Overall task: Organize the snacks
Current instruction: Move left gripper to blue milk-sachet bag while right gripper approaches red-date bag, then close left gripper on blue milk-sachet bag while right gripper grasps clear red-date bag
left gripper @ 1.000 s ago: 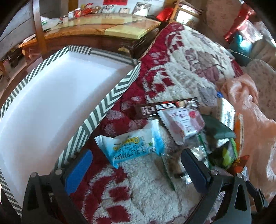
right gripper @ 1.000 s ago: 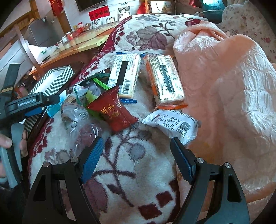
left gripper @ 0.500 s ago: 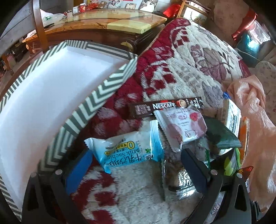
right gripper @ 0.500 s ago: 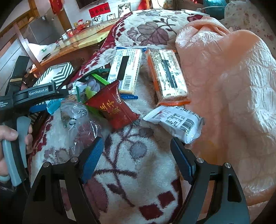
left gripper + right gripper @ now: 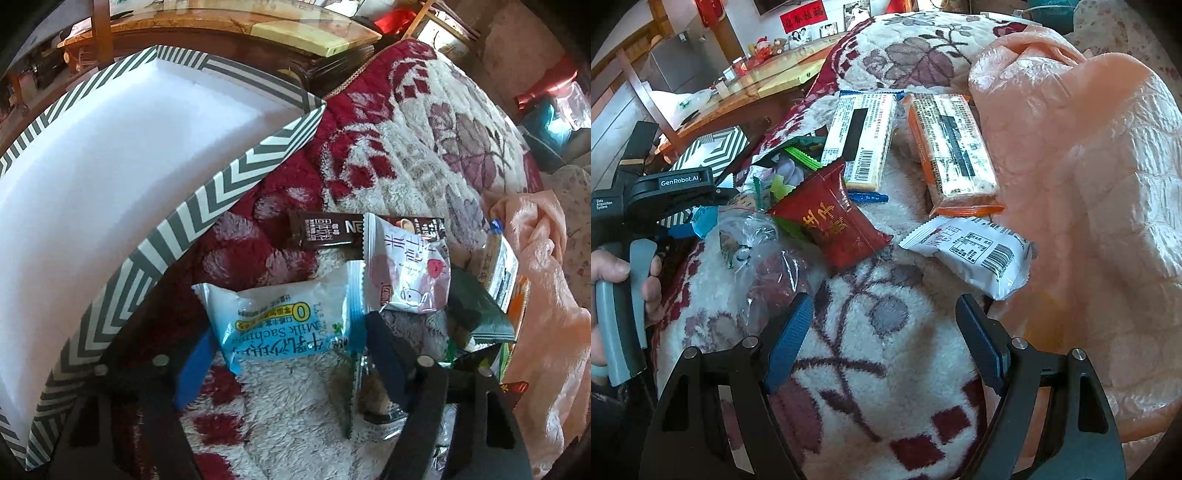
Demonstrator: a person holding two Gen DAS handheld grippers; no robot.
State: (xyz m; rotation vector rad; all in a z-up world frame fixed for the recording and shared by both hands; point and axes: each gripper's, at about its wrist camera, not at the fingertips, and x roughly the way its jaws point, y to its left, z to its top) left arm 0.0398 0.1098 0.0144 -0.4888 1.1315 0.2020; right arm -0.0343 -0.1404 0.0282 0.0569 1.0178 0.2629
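A: Left gripper [image 5: 284,354] jaws have just been closing and now straddle the blue milk wafer pack [image 5: 288,321]. The blue pad sits at the pack's left end, the dark pad at its right end. Can't tell whether the pads are pressing yet.

B: Long axis?

A: It runs pad to pad, so the jaws would close along its length, not across it. I expect the pack to buckle unless the wrist rolls.

B: Where's the pack relative to the striped box [image 5: 236,177]?

A: On the blanket just right of the box's near wall. The box interior is open and white. A pink-white pack [image 5: 406,273] touches the wafer's right end, with a brown coffee stick [image 5: 325,232] behind it.

B: Right gripper [image 5: 882,343]?

A: Jaws wide open, holding nothing, over bare blanket. The wafer pack is well left of it, so the left hand is nearer. Closest to the right gripper are the white barcode pack [image 5: 975,251] and the red pack [image 5: 831,221].
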